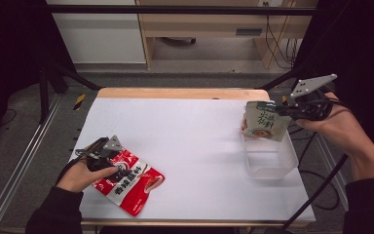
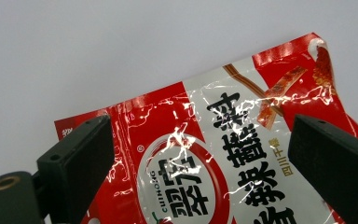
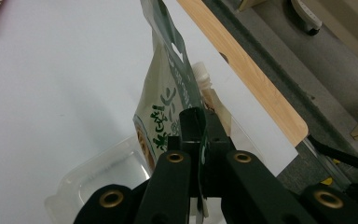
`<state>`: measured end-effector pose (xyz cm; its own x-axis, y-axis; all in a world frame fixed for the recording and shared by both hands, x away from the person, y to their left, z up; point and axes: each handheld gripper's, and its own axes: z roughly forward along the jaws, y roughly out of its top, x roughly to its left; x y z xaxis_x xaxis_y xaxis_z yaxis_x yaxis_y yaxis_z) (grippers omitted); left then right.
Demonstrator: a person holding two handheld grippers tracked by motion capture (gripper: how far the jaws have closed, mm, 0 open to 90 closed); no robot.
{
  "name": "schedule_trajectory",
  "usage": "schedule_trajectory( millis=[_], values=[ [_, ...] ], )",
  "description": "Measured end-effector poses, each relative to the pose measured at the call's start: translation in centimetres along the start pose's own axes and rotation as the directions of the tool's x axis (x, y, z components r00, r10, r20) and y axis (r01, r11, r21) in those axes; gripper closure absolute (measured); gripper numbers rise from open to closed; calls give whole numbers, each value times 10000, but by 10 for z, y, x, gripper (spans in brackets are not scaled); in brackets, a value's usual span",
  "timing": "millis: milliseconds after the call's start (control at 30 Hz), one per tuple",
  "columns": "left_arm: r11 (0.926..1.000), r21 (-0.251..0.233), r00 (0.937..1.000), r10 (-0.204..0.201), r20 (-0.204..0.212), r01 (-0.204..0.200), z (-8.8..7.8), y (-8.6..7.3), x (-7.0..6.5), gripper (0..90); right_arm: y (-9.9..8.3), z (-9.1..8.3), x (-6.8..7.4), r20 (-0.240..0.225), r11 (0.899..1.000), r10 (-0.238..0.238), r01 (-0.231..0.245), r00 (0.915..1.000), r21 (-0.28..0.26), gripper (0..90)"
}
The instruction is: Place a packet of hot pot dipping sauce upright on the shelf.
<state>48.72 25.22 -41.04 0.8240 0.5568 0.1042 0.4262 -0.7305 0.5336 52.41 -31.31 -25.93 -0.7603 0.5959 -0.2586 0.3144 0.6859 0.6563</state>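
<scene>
A red snack pouch [image 1: 129, 184] with black lettering lies flat at the table's front left, large in the left gripper view [image 2: 223, 154]. My left gripper [image 1: 108, 157] hovers just over its upper end, jaws wide apart on either side of the pouch [image 2: 200, 158] and not pressing it. At the right, my right gripper [image 1: 283, 111] is shut on the top edge of a pale green pouch [image 1: 264, 121], which hangs above a clear plastic tub [image 1: 269, 158]. In the right gripper view the closed jaws [image 3: 203, 126] pinch that green pouch [image 3: 161, 107] over the tub [image 3: 98, 177].
A white sheet [image 1: 185, 141] covers the wooden table [image 1: 175, 92]. Black frame bars [image 1: 58, 73] and metal rails [image 1: 24, 151] flank the table. Cables [image 1: 321, 195] trail off its right side.
</scene>
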Motion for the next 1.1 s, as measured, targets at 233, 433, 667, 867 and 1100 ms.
schedule_trajectory(
  millis=[233,433,667,867,1100],
  values=[
    [9998,11,9998,-211,-30,211,2,-3,3,71,-8,15,-16,-140,9996,38,-34,9999,292,900],
    [9996,43,9996,-288,47,288,4,-4,4,71,-13,31,-25,-246,9991,36,-26,9997,418,900],
    [9998,133,9999,-160,0,160,6,-3,3,71,-13,42,-30,-311,9992,176,-165,9994,356,900],
    [9997,66,9997,-221,51,221,4,-4,3,72,-22,51,-29,-432,9984,559,-558,9975,30,900],
    [9998,120,9998,-185,-16,185,5,-4,3,72,-36,51,-29,-476,9955,912,-922,9947,-203,900]
  ],
)
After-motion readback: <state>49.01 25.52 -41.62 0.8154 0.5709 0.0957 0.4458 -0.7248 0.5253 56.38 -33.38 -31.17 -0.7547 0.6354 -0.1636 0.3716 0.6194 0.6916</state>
